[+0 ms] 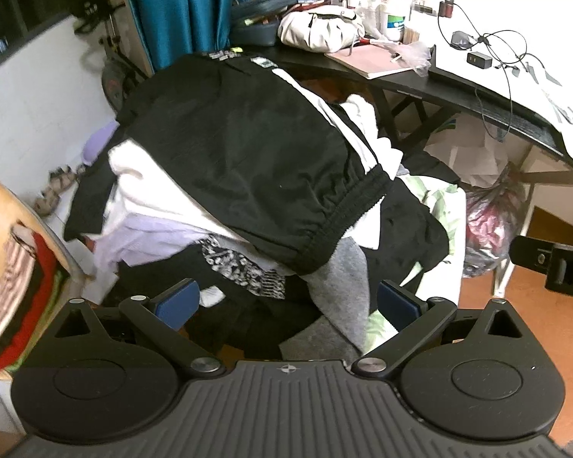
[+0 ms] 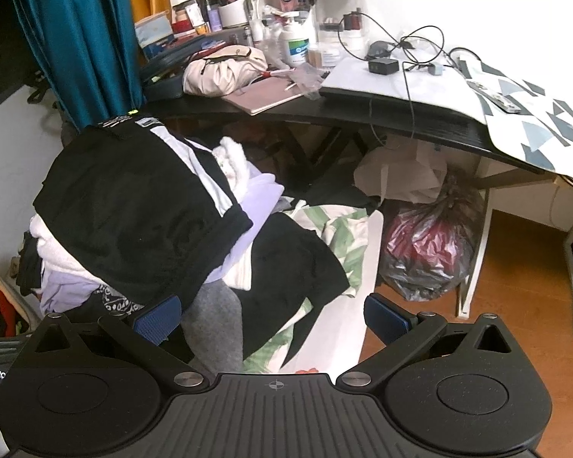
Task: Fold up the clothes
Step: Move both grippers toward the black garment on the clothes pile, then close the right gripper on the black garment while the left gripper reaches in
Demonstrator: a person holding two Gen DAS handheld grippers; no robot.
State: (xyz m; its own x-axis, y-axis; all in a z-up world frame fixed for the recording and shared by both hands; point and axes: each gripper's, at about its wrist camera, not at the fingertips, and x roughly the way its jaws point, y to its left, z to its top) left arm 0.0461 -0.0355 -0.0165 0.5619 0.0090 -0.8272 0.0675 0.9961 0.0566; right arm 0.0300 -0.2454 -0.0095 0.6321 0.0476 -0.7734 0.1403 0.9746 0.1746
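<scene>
A heap of clothes fills the middle of both views. On top lies a black garment with white side stripes and an elastic waistband [image 1: 248,168] [image 2: 133,206]. Under it are white and lilac pieces [image 1: 141,206], a grey piece [image 1: 343,290] [image 2: 217,320], a black-and-white patterned piece [image 1: 244,267] and a green-and-white striped cloth [image 2: 336,229]. My left gripper [image 1: 288,307] hovers open just in front of the grey piece. My right gripper [image 2: 273,318] is open too, over the black and grey cloth at the heap's near edge. Neither holds anything.
A dark desk [image 2: 362,118] behind the heap carries a cream bag [image 2: 225,70], a notebook, bottles, cables and a charger. Under it sit a filled plastic bag [image 2: 427,252] and crumpled paper. A teal curtain [image 2: 76,38] hangs at the left. Orange floor [image 2: 515,297] shows at the right.
</scene>
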